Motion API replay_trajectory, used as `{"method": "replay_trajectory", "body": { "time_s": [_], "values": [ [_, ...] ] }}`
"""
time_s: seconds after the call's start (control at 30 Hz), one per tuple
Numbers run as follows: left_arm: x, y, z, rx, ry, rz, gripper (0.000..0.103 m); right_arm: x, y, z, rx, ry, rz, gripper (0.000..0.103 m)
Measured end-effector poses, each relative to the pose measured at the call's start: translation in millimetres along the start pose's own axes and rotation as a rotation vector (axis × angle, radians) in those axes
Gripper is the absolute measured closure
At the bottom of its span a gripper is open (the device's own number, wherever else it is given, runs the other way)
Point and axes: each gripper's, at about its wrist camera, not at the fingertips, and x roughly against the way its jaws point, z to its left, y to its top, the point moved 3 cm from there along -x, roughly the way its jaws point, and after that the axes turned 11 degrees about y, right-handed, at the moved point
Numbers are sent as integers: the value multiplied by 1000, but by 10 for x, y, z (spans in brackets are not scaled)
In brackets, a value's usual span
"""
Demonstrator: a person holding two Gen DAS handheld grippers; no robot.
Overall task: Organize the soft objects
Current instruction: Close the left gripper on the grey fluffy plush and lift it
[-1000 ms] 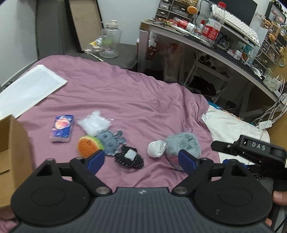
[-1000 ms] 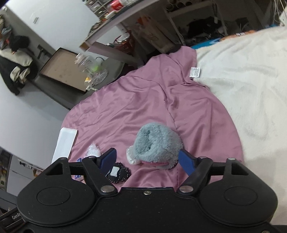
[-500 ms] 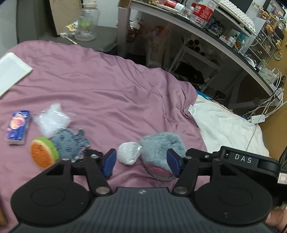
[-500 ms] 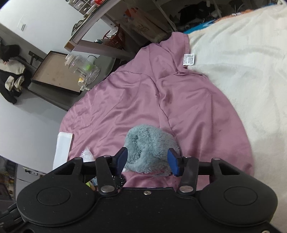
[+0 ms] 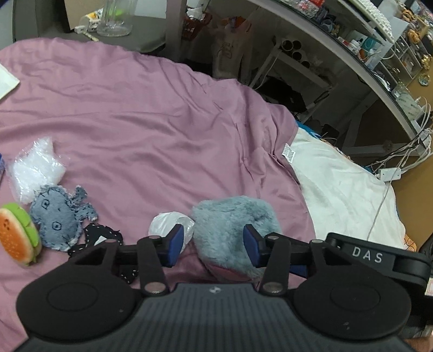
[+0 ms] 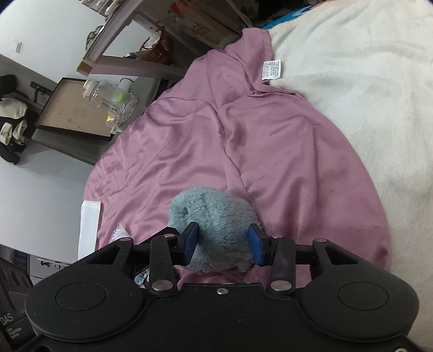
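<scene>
A fluffy grey plush (image 5: 230, 216) lies on the purple sheet (image 5: 148, 121). My left gripper (image 5: 212, 245) straddles it, jaws narrowed but open: the right pad touches the fur, and the left pad sits over a small white plastic bag (image 5: 165, 224). In the right wrist view my right gripper (image 6: 223, 243) is shut on the same plush (image 6: 208, 208), with both blue pads pressed into its fur. Its black casing (image 5: 373, 257) shows beside the left gripper. To the left lie a grey felt toy (image 5: 55, 219), a burger-shaped toy (image 5: 16, 232), a black stitched patch (image 5: 100, 235) and a clear bag of white stuffing (image 5: 35, 168).
A white fleece blanket (image 5: 346, 184) covers the bed right of the sheet. Beyond the bed stand a cluttered desk (image 5: 351, 54) and a low table with a glass jar (image 5: 113, 19). A power strip with cables (image 5: 389, 173) lies at the far right.
Both grippers have moved in over the grey plush and narrowed their jaws. The right one has closed onto it. The left view has shifted right, away from the cardboard box and blue packet.
</scene>
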Motion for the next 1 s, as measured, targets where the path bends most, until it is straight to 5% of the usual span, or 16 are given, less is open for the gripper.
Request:
{"method": "replay_trajectory", "body": {
  "time_s": [0.17, 0.43, 0.6, 1.0],
  "values": [
    [-112, -20, 10, 10, -27, 16, 58, -28, 3, -53, -30, 6, 5, 61],
    [-126, -75, -31, 10, -82, -13, 79, -42, -5, -36, -19, 0, 3, 66],
    [-33, -74, 12, 23, -85, -27, 82, -30, -29, 63, 40, 18, 2, 76],
    [411, -68, 116, 13, -89, -89, 82, 187, -136, 403, 152, 74, -15, 79]
  ]
}}
